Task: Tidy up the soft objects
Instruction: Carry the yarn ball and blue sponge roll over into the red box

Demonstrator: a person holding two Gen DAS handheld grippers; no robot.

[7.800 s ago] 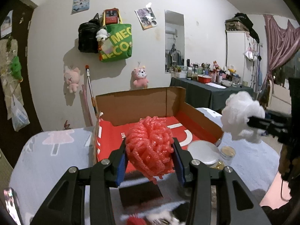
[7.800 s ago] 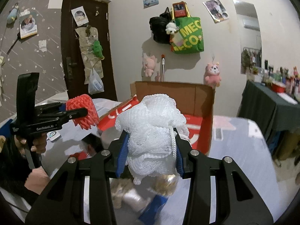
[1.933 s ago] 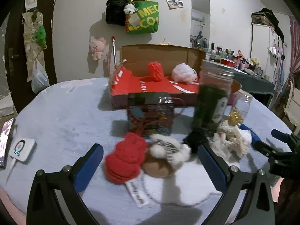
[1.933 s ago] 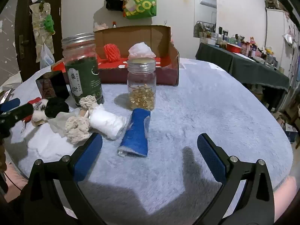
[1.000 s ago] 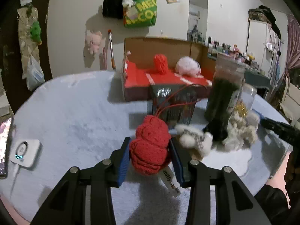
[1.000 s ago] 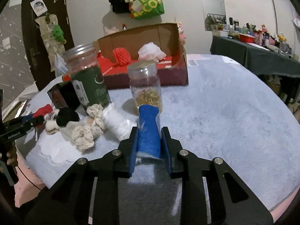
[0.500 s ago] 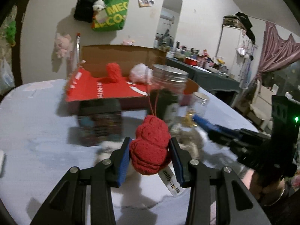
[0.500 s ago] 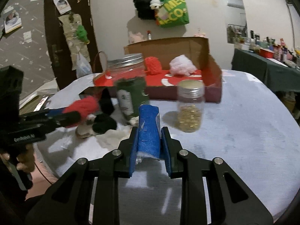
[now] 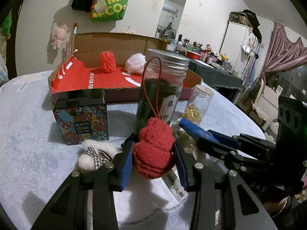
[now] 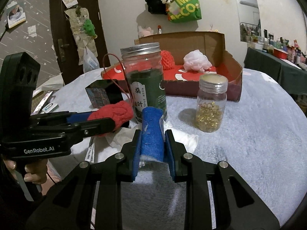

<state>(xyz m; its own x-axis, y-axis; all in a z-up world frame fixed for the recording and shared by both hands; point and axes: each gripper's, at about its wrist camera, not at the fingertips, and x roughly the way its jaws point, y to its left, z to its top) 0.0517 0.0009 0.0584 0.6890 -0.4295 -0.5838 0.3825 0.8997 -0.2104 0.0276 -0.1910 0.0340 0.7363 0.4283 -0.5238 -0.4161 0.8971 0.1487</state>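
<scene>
My left gripper (image 9: 154, 154) is shut on a red knitted ball (image 9: 154, 149) with a red cord loop and a white label, held just above the table. My right gripper (image 10: 152, 143) is shut on a blue cloth roll (image 10: 152, 134); in the left wrist view that roll (image 9: 191, 129) pokes in from the right. The red knitted ball (image 10: 113, 114) shows at the left of the right wrist view. At the back lies the open cardboard box (image 9: 119, 42) with a red floor, holding an orange mesh ball (image 9: 107, 62) and a white mesh puff (image 9: 135, 63).
On the fluffy blue tablecloth stand a tall green-filled jar (image 10: 144, 82), a small jar of yellow capsules (image 10: 211, 103) and a floral tin (image 9: 81, 116). A white pom-pom toy with a checked bow (image 9: 92, 156) and cream crochet pieces (image 9: 187, 140) lie near the grippers.
Both grippers have swung level across the table with their loads still held; the left view turned right, bringing the right gripper closer into view. The grips are unchanged.
</scene>
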